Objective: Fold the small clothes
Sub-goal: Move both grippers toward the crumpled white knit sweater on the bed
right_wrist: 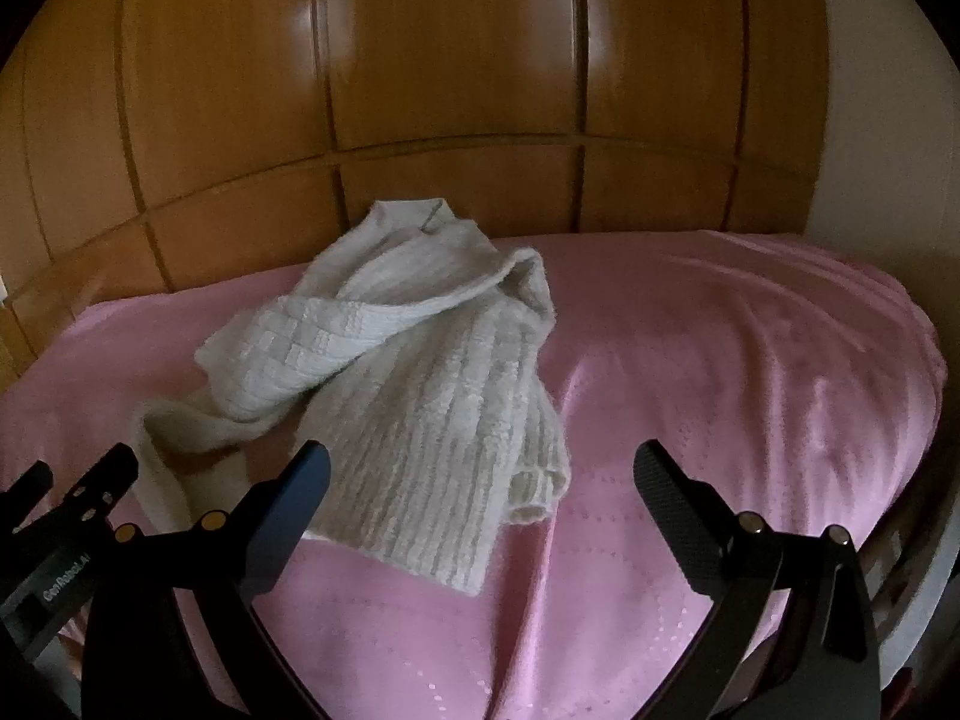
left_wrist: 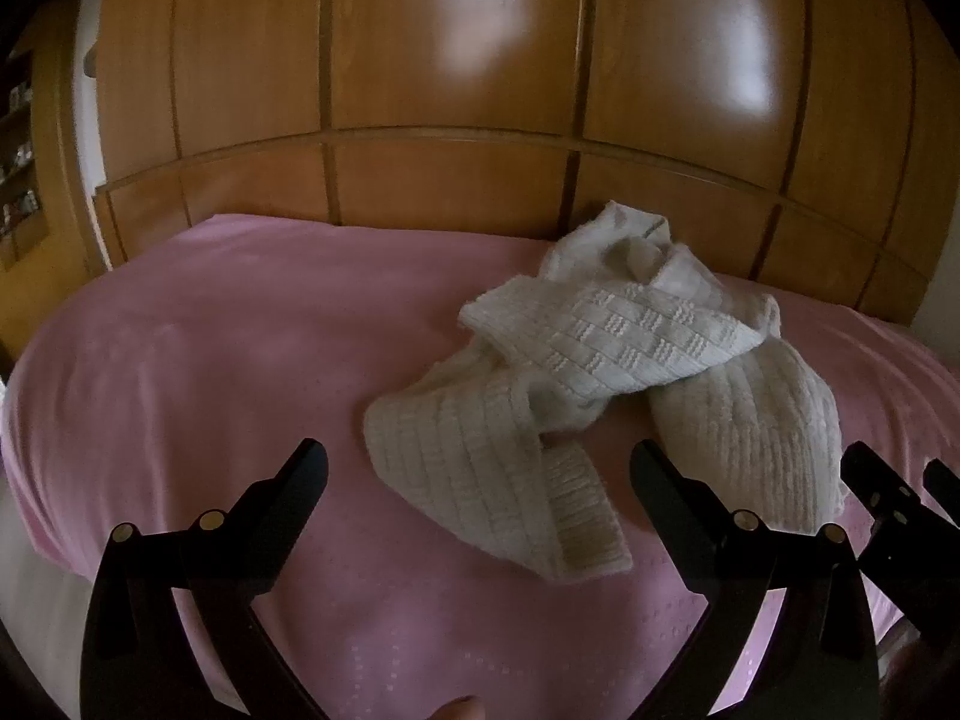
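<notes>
A small cream knitted sweater lies crumpled on a pink bedspread, one sleeve thrown across its body and another sleeve reaching toward me. My left gripper is open and empty, hovering just short of the near sleeve cuff. In the right wrist view the sweater lies left of centre. My right gripper is open and empty above the sweater's near hem. The right gripper's fingers show at the right edge of the left wrist view, and the left gripper's fingers show at the left edge of the right wrist view.
The pink bedspread covers the bed and drops off at the left and right sides. A wooden panelled headboard wall rises right behind the sweater. Wooden shelves stand at the far left.
</notes>
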A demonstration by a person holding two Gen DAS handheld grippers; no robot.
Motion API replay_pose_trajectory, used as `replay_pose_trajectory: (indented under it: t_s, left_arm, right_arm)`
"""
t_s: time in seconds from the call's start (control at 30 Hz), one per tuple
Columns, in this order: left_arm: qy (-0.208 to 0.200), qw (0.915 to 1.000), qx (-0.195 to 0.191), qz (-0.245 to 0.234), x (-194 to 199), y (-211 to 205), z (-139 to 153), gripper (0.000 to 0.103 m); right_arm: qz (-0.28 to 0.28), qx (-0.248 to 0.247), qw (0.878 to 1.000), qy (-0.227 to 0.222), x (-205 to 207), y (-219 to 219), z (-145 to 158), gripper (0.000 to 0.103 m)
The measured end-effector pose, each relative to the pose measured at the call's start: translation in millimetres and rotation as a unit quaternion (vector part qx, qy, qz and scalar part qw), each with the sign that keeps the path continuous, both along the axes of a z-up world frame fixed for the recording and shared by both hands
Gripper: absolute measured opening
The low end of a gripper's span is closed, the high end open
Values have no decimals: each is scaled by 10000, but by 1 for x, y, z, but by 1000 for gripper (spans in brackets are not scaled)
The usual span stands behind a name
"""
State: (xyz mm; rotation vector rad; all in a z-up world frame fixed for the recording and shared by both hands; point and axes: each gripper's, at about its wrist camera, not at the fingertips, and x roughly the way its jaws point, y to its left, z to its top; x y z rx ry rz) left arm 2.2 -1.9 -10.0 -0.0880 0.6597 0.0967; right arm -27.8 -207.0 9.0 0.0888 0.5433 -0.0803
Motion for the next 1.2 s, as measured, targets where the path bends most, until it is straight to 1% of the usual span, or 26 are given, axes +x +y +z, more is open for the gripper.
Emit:
replay_pose_trajectory:
  t_s: [0.23, 0.43, 0.57, 0.73, 0.83, 1.03, 1.2]
  left_arm:
    - [0, 10000, -2, 13, -1, 0, 2, 100]
    - [40, 10000, -9, -16, -1, 0, 1, 100]
    - [37, 10000, 2, 7, -1, 0, 0, 100]
    - [191, 9998, -17, -4, 5, 1, -7, 100]
    - [224, 9997, -65, 14, 7, 5, -10, 99]
    - [295, 9995, 8, 75, 12, 9, -12, 100]
    - [205, 9997, 35, 117, 13, 11, -8, 100]
  right_arm:
    - [120, 146, 9998, -96, -1, -1, 3, 101]
    - [279, 215, 9994, 18, 3, 1, 0, 101]
    - [324, 178, 9993, -4, 3, 3, 1, 101]
    - [406, 142, 9991, 46, 8, 2, 2, 101]
    - [497, 153, 9986, 30, 13, 1, 5, 101]
    - [784, 100, 9968, -138, 22, 7, 18, 101]
    - [967, 188, 9950, -138, 25, 11, 21, 101]
